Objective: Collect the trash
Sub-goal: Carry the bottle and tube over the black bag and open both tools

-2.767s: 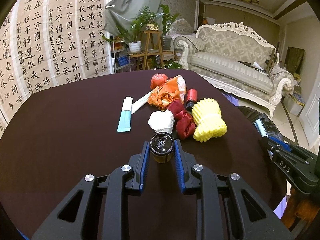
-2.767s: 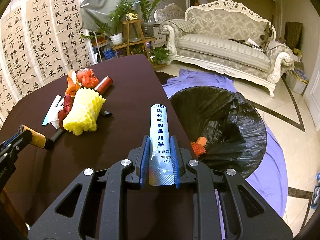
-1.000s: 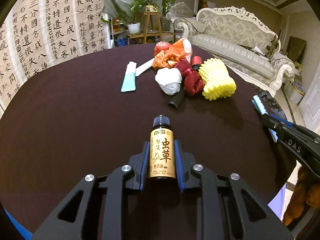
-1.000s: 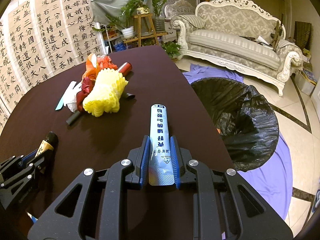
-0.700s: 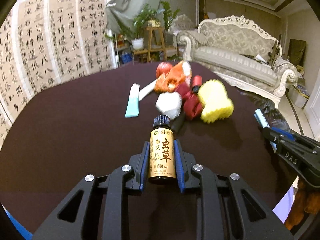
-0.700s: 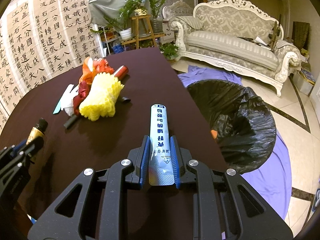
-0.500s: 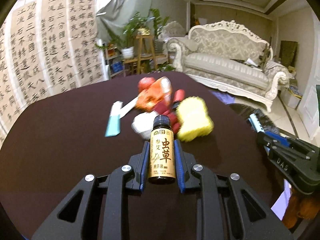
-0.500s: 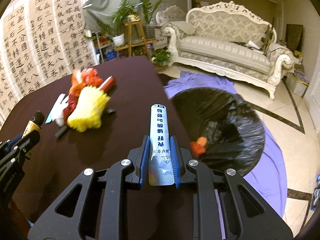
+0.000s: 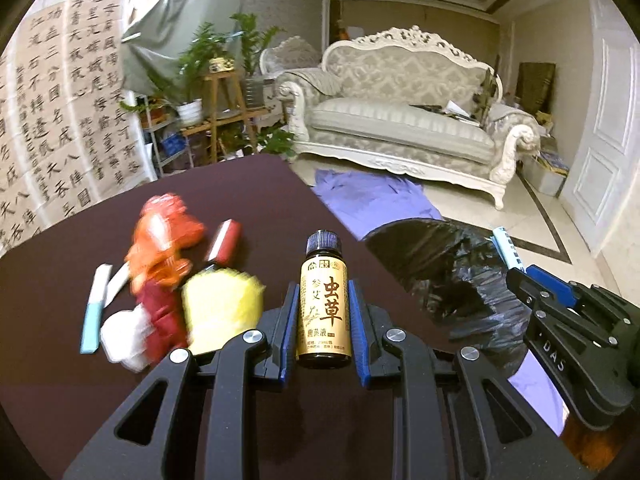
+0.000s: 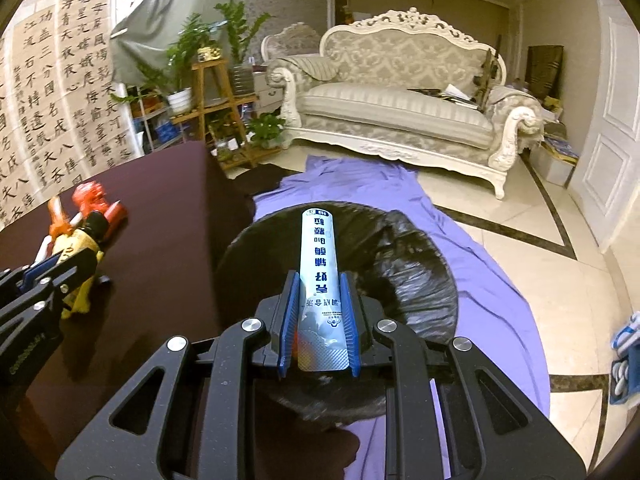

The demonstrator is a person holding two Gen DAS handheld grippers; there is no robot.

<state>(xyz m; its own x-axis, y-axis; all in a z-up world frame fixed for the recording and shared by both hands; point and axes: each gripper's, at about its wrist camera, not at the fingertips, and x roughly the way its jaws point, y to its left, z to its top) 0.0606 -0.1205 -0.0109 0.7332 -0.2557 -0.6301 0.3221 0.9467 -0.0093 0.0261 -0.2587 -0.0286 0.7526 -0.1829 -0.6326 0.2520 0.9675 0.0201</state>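
My left gripper (image 9: 324, 328) is shut on a small brown bottle (image 9: 325, 300) with a gold label and black cap, held above the dark table near its right edge. My right gripper (image 10: 318, 320) is shut on a light-blue sachet (image 10: 318, 264) and holds it over the open black trash bag (image 10: 404, 264). The bag also shows in the left wrist view (image 9: 440, 256), with the right gripper (image 9: 560, 308) beside it. A blurred trash pile lies on the table: yellow foam net (image 9: 222, 304), orange-red plastic (image 9: 160, 236), red tube (image 9: 224, 244), white wad (image 9: 122, 332), blue strip (image 9: 94, 308).
The round dark table (image 9: 60, 380) ends just left of the bag. A purple cloth (image 10: 492, 288) lies under the bag on the tiled floor. A white sofa (image 10: 400, 116) and a plant stand (image 10: 208, 96) stand beyond. Calligraphy sheets (image 9: 52, 128) hang at left.
Both grippers have swung right toward the trash bag. The right gripper with the sachet now hangs over the bag's mouth. The left gripper lifted the bottle off the table and carried it toward the edge.
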